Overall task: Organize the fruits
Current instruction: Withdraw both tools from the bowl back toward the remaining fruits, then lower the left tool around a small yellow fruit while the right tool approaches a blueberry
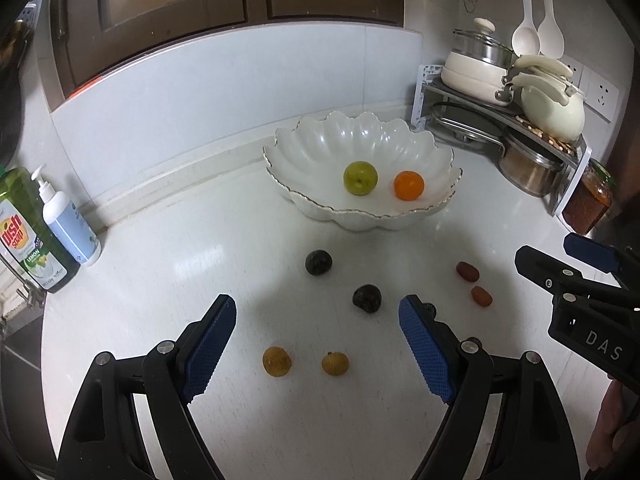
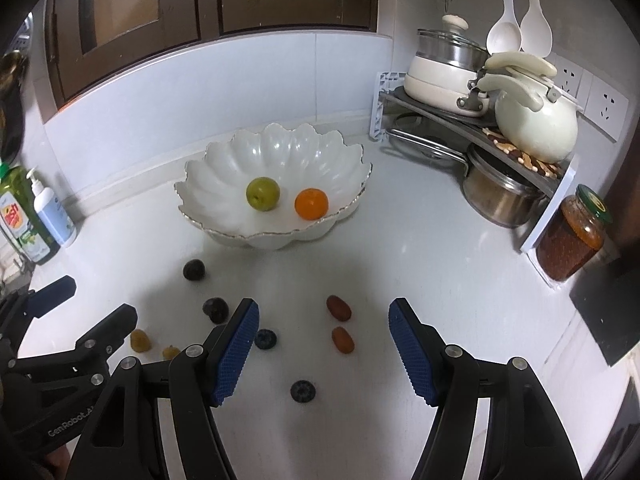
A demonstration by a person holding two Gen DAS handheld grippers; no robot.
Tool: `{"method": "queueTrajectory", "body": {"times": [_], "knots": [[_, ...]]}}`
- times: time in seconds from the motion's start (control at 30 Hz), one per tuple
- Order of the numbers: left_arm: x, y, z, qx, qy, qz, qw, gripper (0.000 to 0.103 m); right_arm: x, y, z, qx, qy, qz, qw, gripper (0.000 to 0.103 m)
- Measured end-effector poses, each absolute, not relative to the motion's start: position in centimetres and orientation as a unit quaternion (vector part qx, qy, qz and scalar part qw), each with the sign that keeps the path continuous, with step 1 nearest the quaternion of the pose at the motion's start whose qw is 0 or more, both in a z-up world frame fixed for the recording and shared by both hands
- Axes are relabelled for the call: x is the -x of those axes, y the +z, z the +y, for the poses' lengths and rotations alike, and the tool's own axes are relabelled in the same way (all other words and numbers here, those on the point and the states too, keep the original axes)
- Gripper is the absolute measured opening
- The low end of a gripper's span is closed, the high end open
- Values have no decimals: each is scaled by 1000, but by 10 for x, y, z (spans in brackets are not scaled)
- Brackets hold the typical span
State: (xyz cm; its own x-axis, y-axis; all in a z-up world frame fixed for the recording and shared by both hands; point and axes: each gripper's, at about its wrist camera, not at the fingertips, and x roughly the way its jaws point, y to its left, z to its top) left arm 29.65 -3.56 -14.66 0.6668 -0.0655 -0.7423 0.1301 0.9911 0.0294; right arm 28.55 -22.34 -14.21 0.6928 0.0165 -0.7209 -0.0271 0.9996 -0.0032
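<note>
yellow pair (image 1: 276, 361): leftmost of the loose fruit on the table (image 1: 160, 280), two small bumpy-skinned yellow ones side by side, sitting between your left tongs' fingers in the left wrist view. Probably light with a thin shell, so pinch across the middle and go easy.

dark pair (image 1: 319, 263): two round dark fruits further in toward the bowl, well apart from each other. They look firm-ish but round, so I'd guess they'll roll if you nudge them. Close on the widest part.

blueberries (image 2: 265, 339): two of them, only clear in the right wrist view, one just beside the right tongs' left finger and one nearer you. Tiny, soft and easy to squash, so barely squeeze.

red pair (image 2: 338, 307): two small oblong reddish fruits between the right tongs' fingers. Grab across the short side; lengthwise they'd likely squirt out.

bowl (image 1: 400, 220): white scalloped one at the back of the table, looks like breakable ceramic, so don't knock the rim. Inside: a green fruit (image 1: 360, 178) on the left and an orange (image 1: 408, 185) on the right, not touching, loads of room left.

left tongs (image 1: 317, 316): apart, nothing in them.

right tongs (image 2: 323, 318): apart too, empty, hanging over the red pair.
</note>
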Motion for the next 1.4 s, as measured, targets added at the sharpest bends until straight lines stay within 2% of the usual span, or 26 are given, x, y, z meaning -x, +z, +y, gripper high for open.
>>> {"method": "queueTrajectory", "body": {"times": [0.23, 0.73, 0.8, 1.13, 1.2, 1.4], "knots": [[-292, -159, -34, -47, -59, 410, 909, 82, -281, -152, -221, 8, 12, 396, 918, 68], [-289, -199, -44, -62, -96, 429, 896, 68, -271, -180, -220, 13, 13, 402, 915, 69], [-287, -204, -46, -66, -100, 429, 895, 62, -270, -184, -220, 13, 14, 403, 915, 68], [-289, -222, -43, -62, -114, 440, 889, 57, -270, -204, -215, 12, 11, 411, 912, 68], [-288, -223, -42, -64, -118, 438, 889, 52, -270, -207, -214, 12, 11, 409, 912, 68], [-284, -228, -40, -67, -123, 431, 892, 50, -268, -214, -213, 9, 12, 410, 912, 68]]}}
